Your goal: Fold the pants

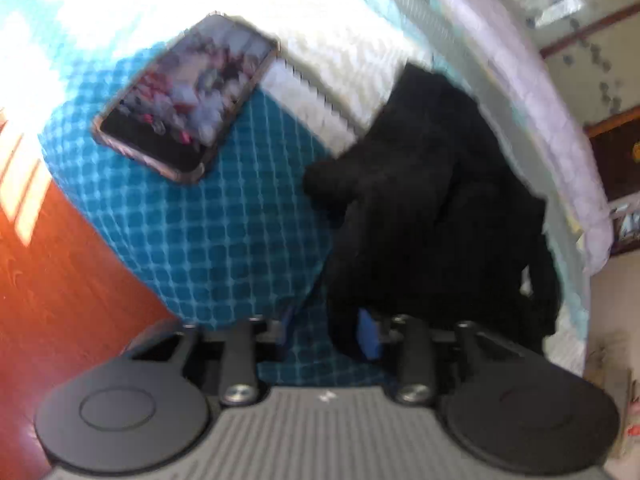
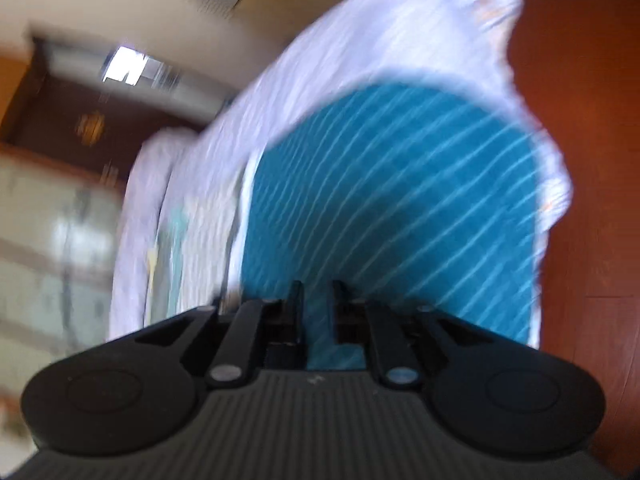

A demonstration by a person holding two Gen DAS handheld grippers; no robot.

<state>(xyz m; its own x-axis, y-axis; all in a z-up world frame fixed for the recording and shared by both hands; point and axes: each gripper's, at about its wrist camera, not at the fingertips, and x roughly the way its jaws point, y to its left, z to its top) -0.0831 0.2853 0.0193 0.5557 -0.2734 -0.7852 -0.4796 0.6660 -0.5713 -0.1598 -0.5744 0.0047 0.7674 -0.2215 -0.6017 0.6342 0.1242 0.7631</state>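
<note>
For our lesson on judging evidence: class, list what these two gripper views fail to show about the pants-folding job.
- Left wrist view: black pants are a blurred dark heap; legs and waistband indistinguishable.
- Left gripper: the pants cover its right fingertip, so any grip is unclear.
- Phone: picture smeared by blur.
- Right wrist view: right gripper faces only the checked blue cover; no pants visible.

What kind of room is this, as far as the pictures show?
Probably a bedroom at home: a bed with a blue checked cover, a white quilt along it, black pants and a phone lying on it.
</note>
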